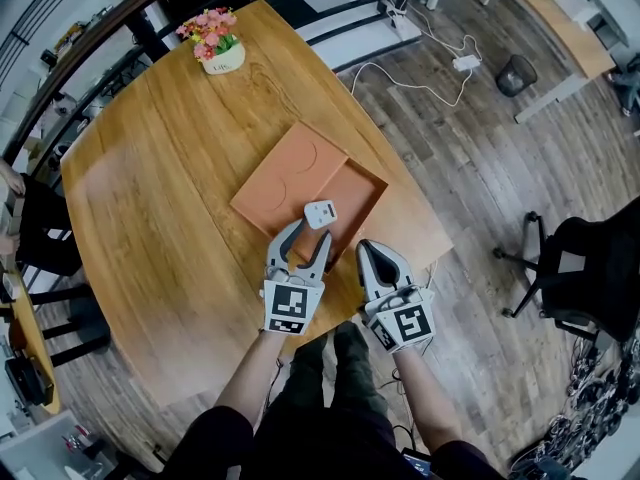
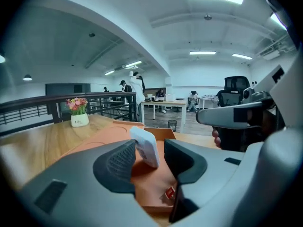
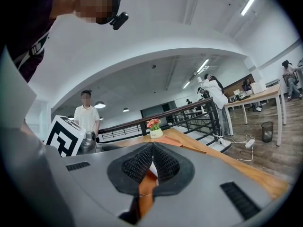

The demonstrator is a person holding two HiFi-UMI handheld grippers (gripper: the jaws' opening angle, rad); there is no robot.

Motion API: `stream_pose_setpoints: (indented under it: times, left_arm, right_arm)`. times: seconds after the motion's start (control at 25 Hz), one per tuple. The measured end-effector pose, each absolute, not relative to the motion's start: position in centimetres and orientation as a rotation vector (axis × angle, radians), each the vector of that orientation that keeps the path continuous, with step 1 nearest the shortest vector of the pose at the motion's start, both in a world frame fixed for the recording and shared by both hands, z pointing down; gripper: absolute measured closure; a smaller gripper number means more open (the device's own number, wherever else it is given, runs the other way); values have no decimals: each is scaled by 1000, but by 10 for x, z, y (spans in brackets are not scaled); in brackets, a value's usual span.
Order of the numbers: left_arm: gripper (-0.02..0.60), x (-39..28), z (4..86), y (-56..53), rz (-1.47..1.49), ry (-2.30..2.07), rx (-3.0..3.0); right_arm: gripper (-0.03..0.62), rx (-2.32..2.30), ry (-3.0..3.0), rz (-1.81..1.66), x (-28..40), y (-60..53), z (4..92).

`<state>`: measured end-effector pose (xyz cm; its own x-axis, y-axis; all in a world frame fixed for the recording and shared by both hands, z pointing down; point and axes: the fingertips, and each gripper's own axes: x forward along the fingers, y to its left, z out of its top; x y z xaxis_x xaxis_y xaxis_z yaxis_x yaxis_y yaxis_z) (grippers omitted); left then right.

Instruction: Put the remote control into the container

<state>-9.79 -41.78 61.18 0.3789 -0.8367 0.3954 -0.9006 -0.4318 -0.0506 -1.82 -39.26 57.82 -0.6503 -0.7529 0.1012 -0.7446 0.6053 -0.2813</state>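
Remote: 1, in 1 container; L gripper apart, R gripper together.

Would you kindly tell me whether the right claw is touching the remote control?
Apart. The head view shows the shut right claw clear of the remote control, with bare container floor visible between them.

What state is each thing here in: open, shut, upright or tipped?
Remote control: tilted on end in the container, not gripped.
Left gripper: fingers open, one on either side of the remote control.
Right gripper: fingers shut, empty.
Container: open, lid off, lying flat beside it.
Flower pot: upright on the table.
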Motion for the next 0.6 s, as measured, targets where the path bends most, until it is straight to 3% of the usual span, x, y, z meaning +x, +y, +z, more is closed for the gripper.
stream_pose_setpoints:
  times: [0.6]
  left_arm:
    - [407,-102,546,-396,444,-1629,2586]
  right_arm:
    - [576,-1249,2818,-377,-34,-387,536]
